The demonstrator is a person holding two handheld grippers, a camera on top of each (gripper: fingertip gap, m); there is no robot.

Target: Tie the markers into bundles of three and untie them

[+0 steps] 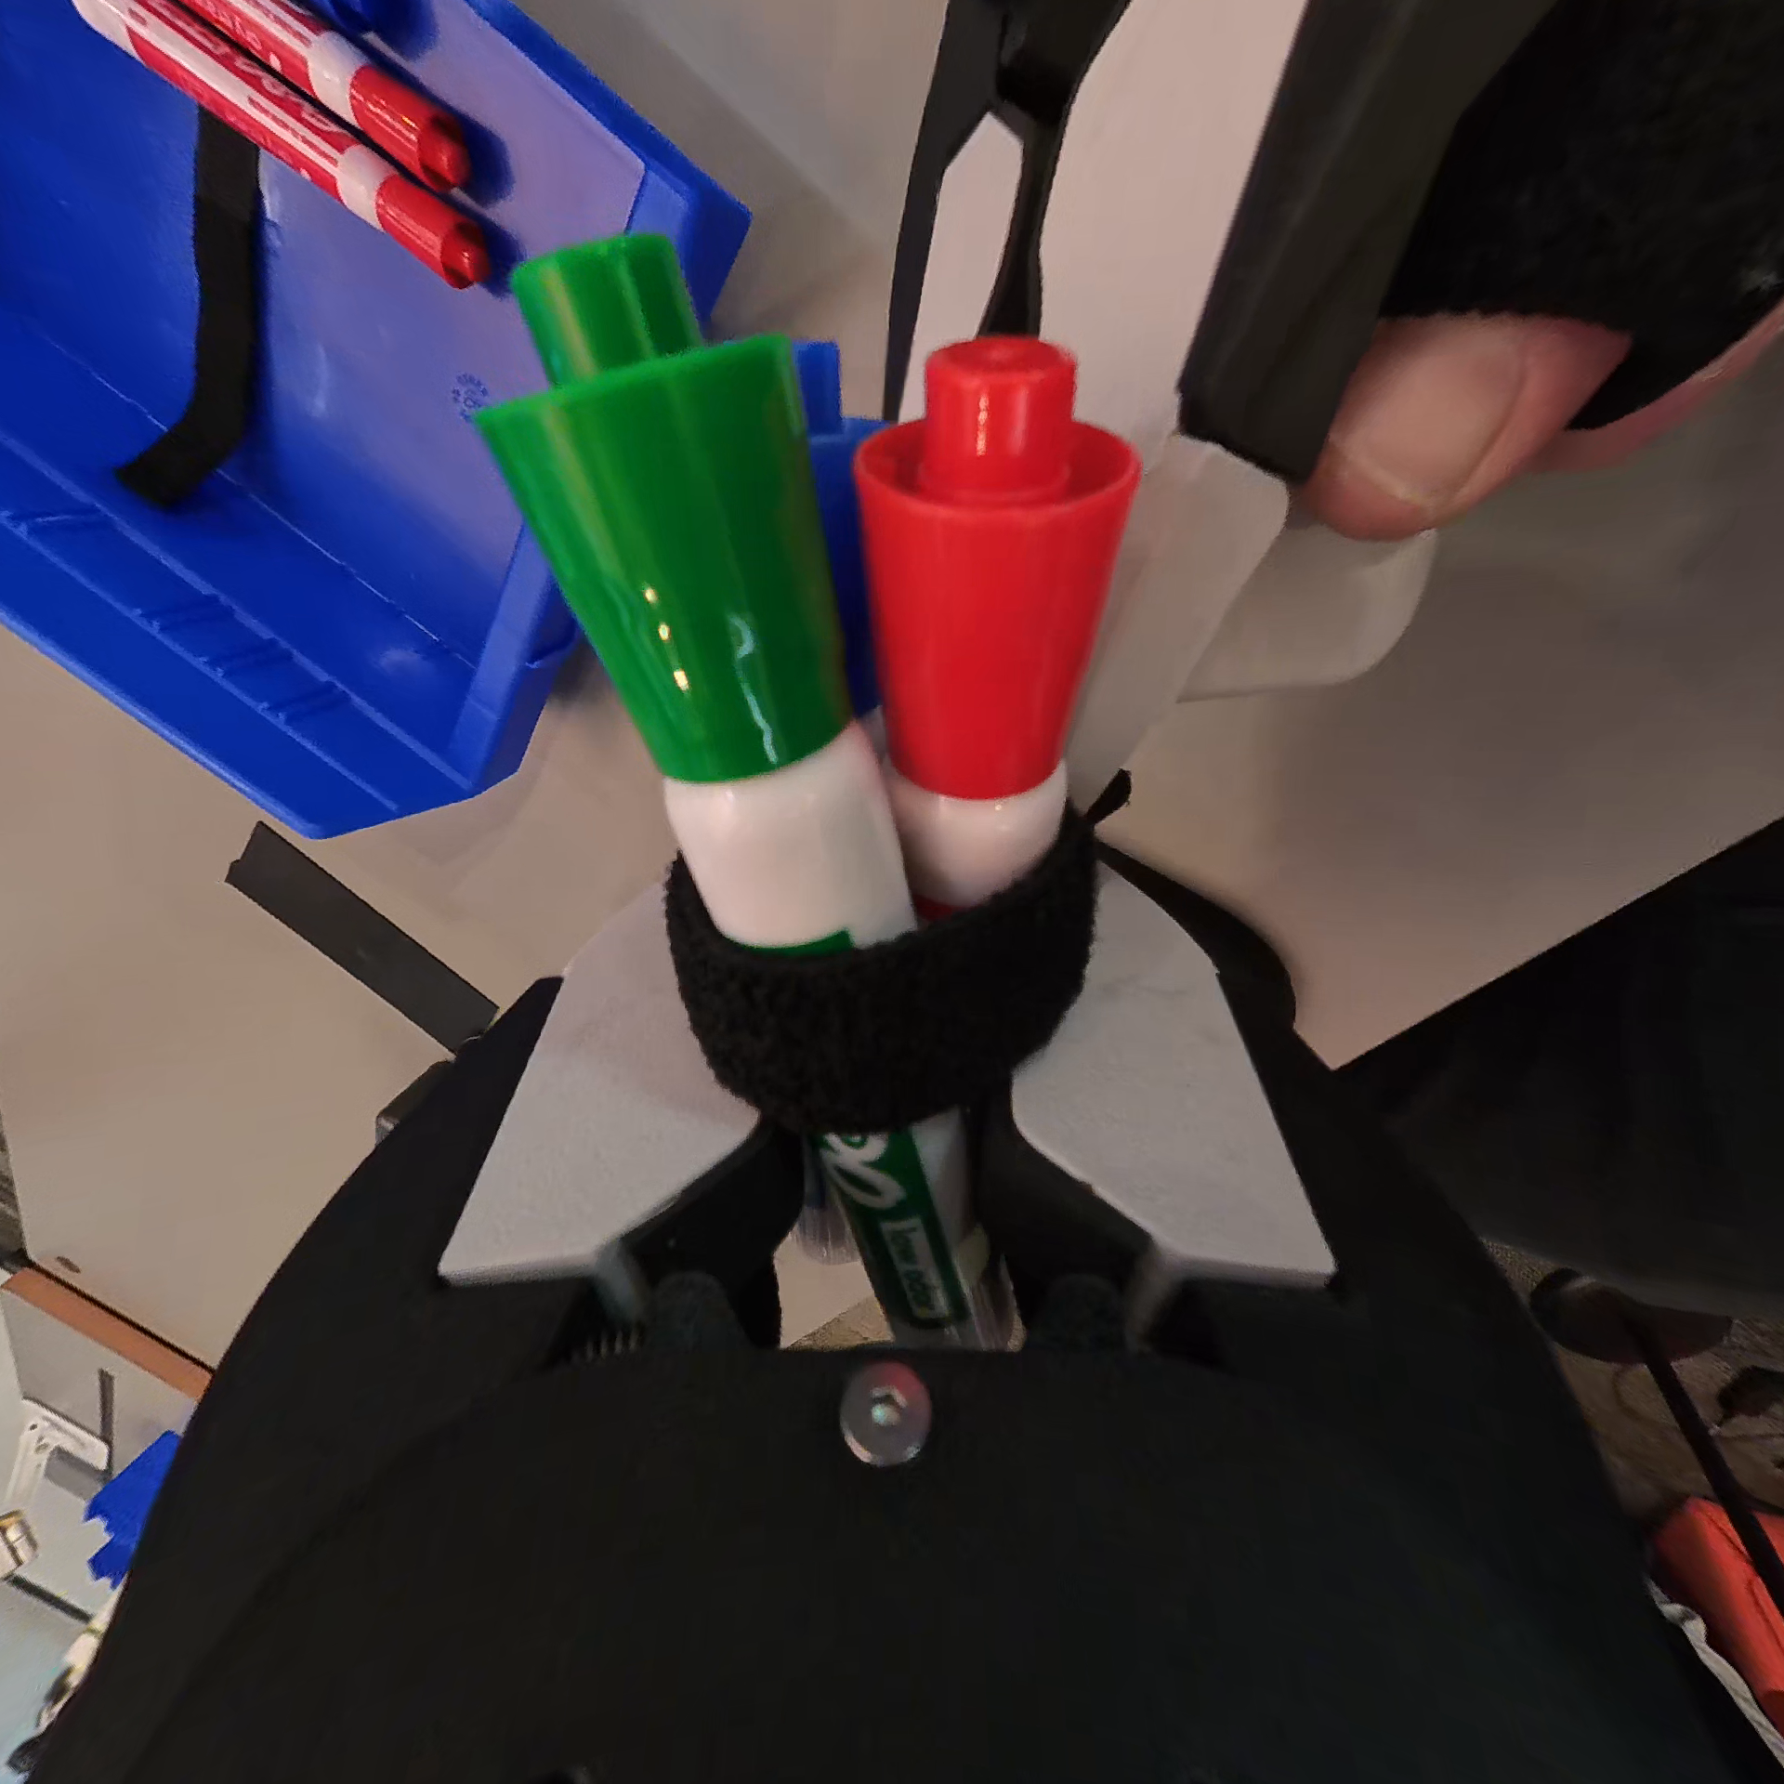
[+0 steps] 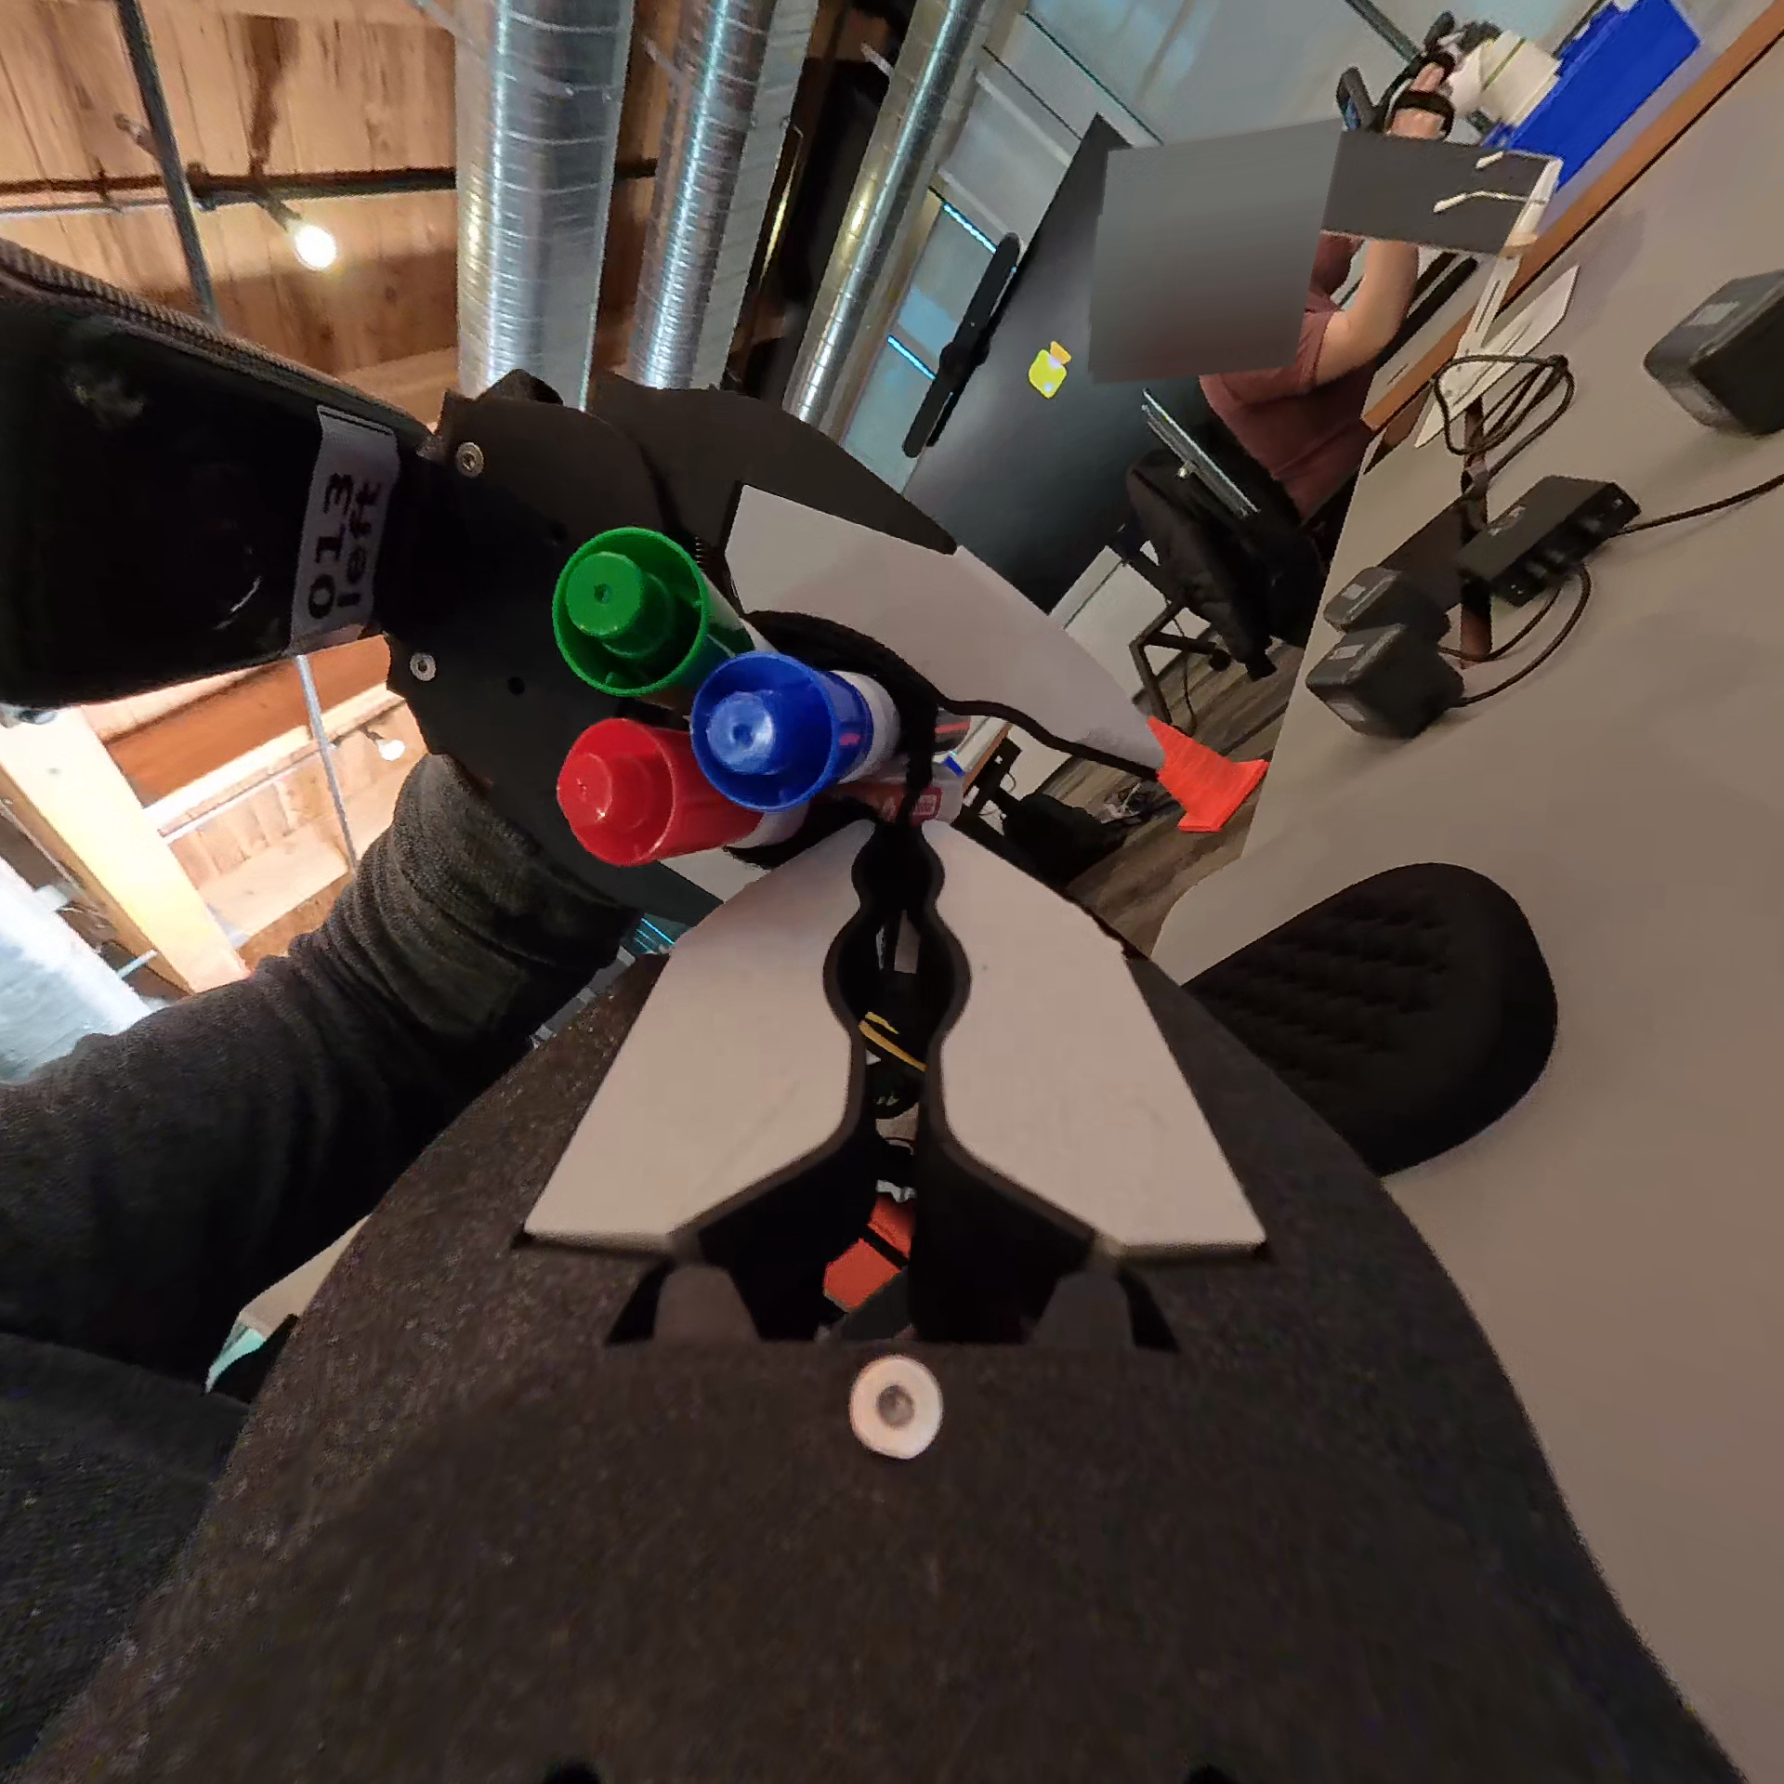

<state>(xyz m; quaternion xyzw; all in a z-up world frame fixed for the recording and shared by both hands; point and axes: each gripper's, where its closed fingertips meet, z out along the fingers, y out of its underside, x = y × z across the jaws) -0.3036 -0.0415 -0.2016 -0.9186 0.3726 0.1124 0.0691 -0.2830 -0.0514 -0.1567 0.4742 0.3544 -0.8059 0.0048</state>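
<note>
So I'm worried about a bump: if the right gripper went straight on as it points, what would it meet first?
Probably the marker bundle held in the left gripper; the right gripper already pinches its black strap, though depth is unclear.

three strapped markers (image 2: 695,690) — two red markers (image 1: 386,145), one blue bin (image 1: 290,579)

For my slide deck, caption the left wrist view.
Left gripper holds green, red and blue markers bundled in a black strap.
</note>
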